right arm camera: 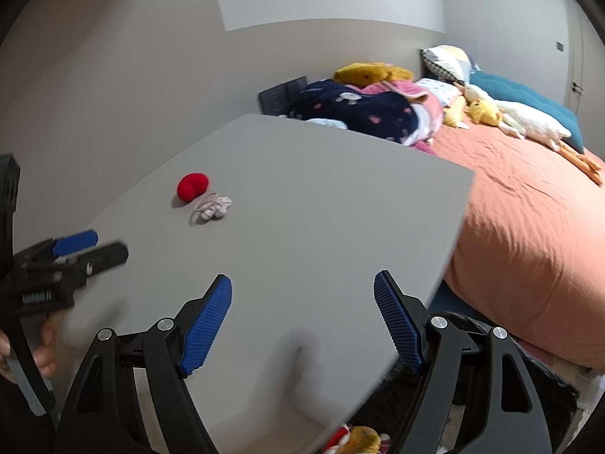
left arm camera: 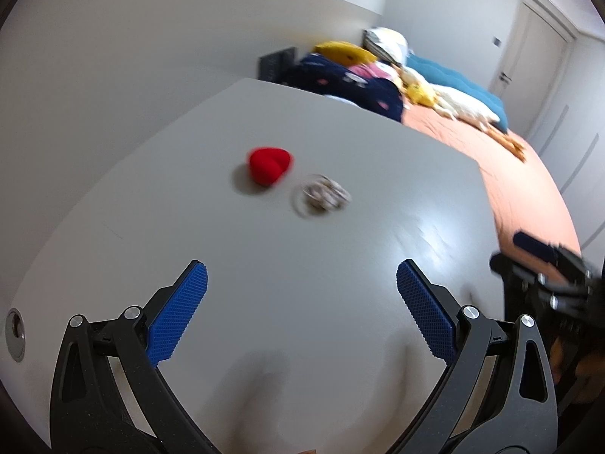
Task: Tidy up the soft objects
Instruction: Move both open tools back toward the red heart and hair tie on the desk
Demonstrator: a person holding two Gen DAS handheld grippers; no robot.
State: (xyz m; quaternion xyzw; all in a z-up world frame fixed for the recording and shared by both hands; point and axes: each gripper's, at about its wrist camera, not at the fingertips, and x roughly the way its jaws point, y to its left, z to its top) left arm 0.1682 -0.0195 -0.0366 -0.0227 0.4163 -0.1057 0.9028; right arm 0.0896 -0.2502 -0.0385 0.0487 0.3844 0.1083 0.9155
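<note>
In the left wrist view we see the red soft heart (left arm camera: 270, 165) and the small pale bundle with a loop (left arm camera: 321, 196) smeared by blur, so we cannot tell what the bundle is made of, and the right gripper (left arm camera: 537, 261) is blurred and cut off by the right edge. In the right wrist view the left gripper (right arm camera: 89, 246) is blurred too, with the hand (right arm camera: 41, 352) gripping it cut by the left edge. Below the grey table (right arm camera: 302, 204), colourful soft things (right arm camera: 355, 439) are cut off by the bottom edge and partly hidden.
</note>
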